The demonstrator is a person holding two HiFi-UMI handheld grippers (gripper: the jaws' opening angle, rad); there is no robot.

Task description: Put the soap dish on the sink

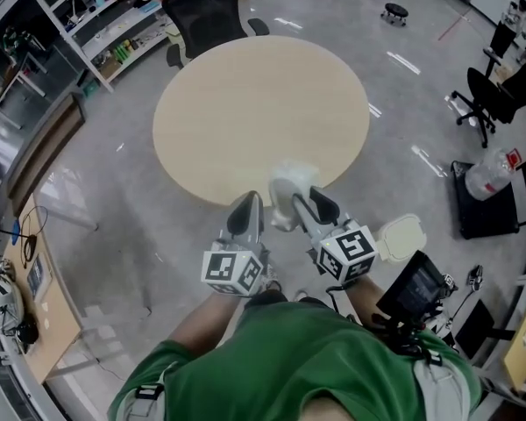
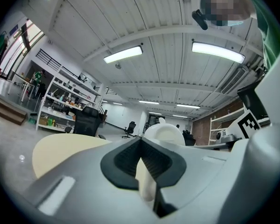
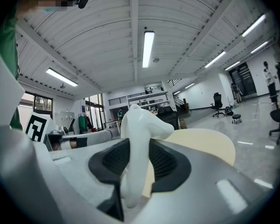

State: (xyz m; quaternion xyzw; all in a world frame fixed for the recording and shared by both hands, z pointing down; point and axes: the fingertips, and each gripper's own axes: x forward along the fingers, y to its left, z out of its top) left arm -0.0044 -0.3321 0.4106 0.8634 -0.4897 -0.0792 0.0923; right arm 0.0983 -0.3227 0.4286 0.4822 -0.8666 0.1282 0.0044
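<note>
right gripper (image 3: 137, 143): jaws stand wide, both black pads pressed on the white soap dish (image 3: 139, 118), which rises tall between them and spreads above the pads.
left gripper (image 2: 141, 141): jaws almost together, pinching a thin pale edge of the same dish; the dish's rounded top shows just beyond, to the right.
soap dish: held in the air between the two grippers, over the near edge of the round table (image 1: 263, 103), in front of the person.
grippers together: side by side, tips close, both pointing away from the person toward the table.
marker cubes (image 1: 234, 270): one on each gripper, nearest the person.
person: green shirt (image 1: 289, 362) at the near edge of the head view.
table: pale beige top.
far side: a black office chair (image 1: 206, 11) behind the table, shelves (image 1: 105, 20) far left, grey glossy floor (image 1: 114, 209) all around.
</note>
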